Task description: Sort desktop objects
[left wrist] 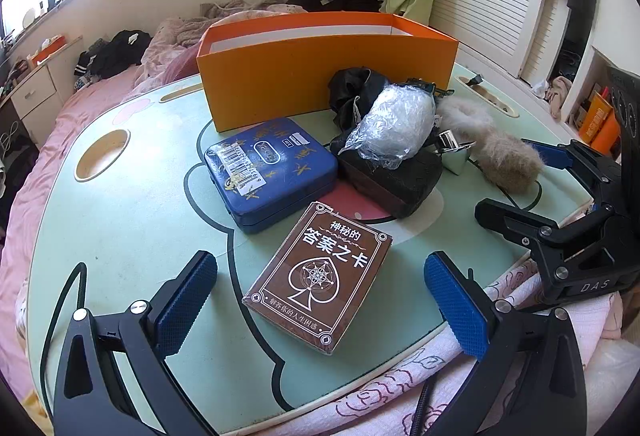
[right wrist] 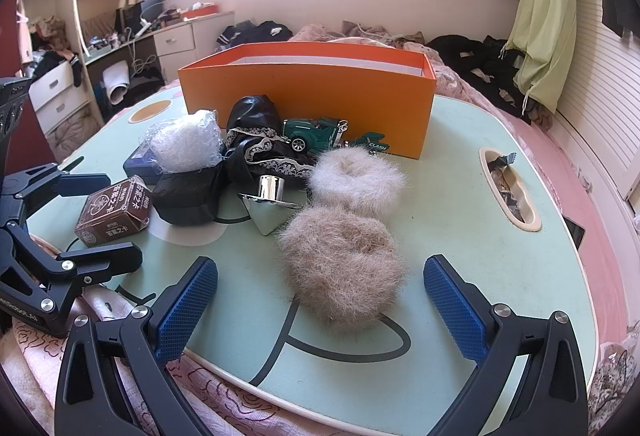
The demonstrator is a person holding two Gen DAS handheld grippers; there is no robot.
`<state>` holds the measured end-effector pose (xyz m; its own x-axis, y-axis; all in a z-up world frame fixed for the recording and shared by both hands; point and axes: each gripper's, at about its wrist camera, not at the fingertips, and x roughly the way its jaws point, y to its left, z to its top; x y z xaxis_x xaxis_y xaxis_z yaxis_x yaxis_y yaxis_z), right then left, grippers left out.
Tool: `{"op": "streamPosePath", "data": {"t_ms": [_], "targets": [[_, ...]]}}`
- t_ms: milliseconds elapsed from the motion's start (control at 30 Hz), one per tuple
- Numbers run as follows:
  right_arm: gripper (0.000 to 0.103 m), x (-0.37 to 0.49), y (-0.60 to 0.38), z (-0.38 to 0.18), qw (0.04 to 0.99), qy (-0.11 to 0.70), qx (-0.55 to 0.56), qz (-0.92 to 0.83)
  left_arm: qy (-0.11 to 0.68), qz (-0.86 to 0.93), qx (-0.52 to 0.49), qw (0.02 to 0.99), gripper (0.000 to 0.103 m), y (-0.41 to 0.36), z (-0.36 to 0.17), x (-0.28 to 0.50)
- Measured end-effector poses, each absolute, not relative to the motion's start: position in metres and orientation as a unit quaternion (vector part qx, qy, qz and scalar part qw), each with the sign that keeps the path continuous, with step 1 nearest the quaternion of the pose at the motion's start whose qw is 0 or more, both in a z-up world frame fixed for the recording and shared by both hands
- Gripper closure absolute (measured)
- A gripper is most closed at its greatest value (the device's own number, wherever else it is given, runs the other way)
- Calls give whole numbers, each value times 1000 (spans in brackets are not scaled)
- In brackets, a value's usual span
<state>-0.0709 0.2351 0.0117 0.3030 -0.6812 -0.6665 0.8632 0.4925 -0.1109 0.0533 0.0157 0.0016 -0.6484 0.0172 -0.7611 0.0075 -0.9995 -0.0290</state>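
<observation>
Gaping wide and empty, left gripper (left wrist: 320, 310) flanks a brown card box (left wrist: 318, 276); right gripper (right wrist: 320, 310), equally wide, flanks a beige fluffy scrunchie (right wrist: 340, 264) on the pale-green table (right wrist: 500, 236).

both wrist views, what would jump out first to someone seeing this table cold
The big orange box standing open at the far side of the mint-green table grabs the eye first. Next come the two furry hair ties, one tan and one paler, lying just ahead of the open right claw. In the left wrist view, the brown card box with the spade emblem lies flat between the open left claw's pads.
</observation>
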Motion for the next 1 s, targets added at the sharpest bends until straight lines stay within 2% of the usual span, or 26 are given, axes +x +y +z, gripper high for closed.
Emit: {"op": "streamPosePath", "data": {"t_ms": [1000], "targets": [[0, -71, 235, 12, 832, 346, 111, -419, -15, 908, -419, 5, 0, 16, 2, 53]]}}
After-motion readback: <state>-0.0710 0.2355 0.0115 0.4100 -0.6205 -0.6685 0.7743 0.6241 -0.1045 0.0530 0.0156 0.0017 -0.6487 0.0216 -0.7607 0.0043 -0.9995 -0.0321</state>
